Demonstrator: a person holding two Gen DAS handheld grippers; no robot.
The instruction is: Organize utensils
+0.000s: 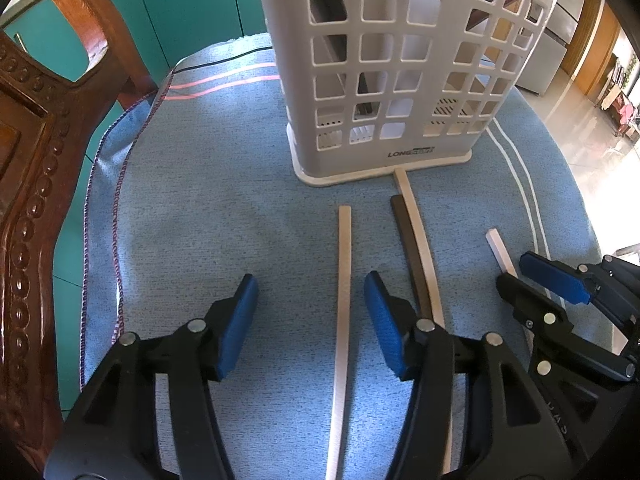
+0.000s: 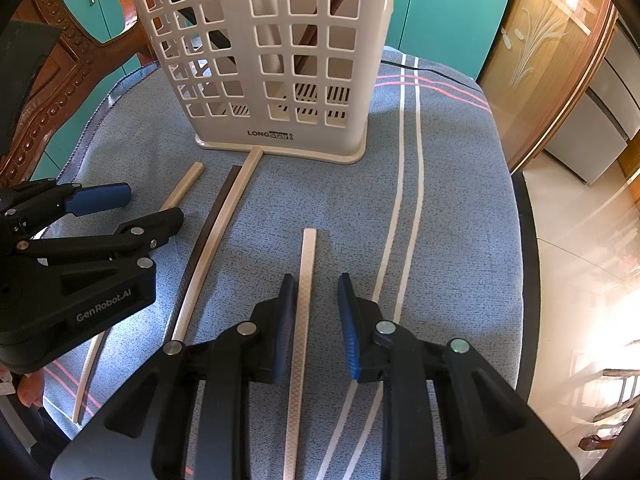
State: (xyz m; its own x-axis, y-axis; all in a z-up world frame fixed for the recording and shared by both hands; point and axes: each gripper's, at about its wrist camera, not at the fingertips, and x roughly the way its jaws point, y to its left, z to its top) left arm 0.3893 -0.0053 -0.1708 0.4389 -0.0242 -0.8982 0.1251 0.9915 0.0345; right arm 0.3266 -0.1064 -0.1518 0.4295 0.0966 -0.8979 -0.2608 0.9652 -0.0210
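Several chopsticks lie on the blue cloth in front of a white slotted utensil holder, which also shows in the right wrist view. My left gripper is open, low over the cloth, with a pale chopstick between its fingers, nearer the right one. A dark chopstick and a pale one lie side by side just right of it. My right gripper is open, astride a white textured chopstick; it also shows in the left wrist view. A dark utensil stands inside the holder.
A carved wooden chair stands at the left edge of the table. Teal cabinets are behind. The cloth's rounded edge drops off to a tiled floor on the right. The left gripper sits close beside the right one.
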